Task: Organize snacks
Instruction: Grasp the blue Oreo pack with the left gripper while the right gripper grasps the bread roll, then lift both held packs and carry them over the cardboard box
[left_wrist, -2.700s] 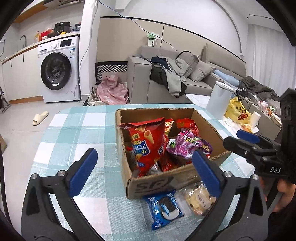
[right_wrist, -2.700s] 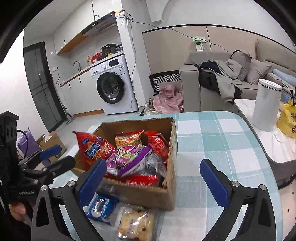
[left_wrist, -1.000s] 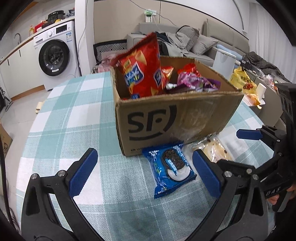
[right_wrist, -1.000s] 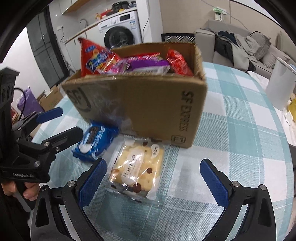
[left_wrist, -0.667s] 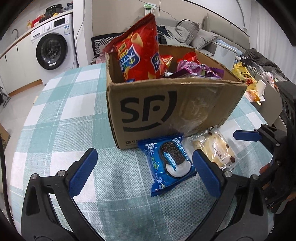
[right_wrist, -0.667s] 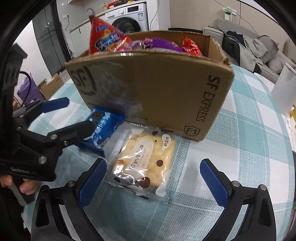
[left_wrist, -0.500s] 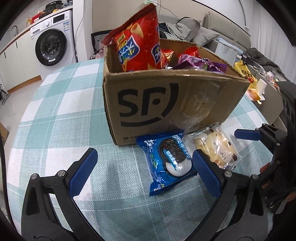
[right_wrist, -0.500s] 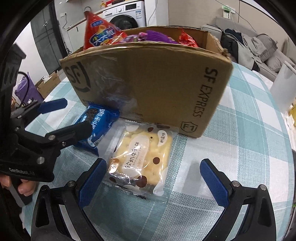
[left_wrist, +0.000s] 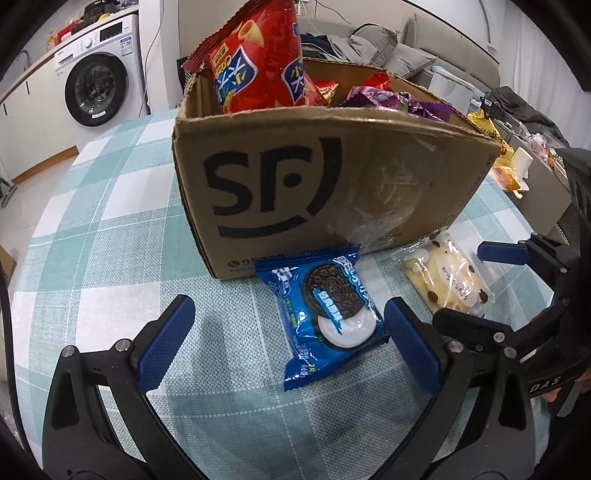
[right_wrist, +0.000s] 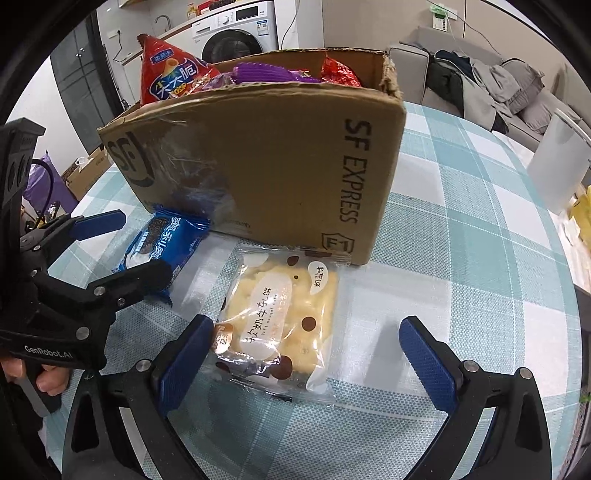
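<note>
A white washing machine (left_wrist: 98, 88) and a grey sofa (right_wrist: 480, 74) are standing behind the counter (left_wrist: 92, 229), which is wearing a teal-and-white checked cloth. A brown cardboard box (left_wrist: 332, 177) printed "SF" is sitting on it, packed with snacks, a red chip bag (left_wrist: 258, 62) sticking up highest. I am holding my left jaws (left_wrist: 286, 336) wide open around a blue cookie packet (left_wrist: 328, 310) lying against the box's near wall. My right jaws (right_wrist: 306, 358) are gaping too, straddling a clear packet of pale yellow biscuits (right_wrist: 280, 317) beside it, nearer the box's right corner.
</note>
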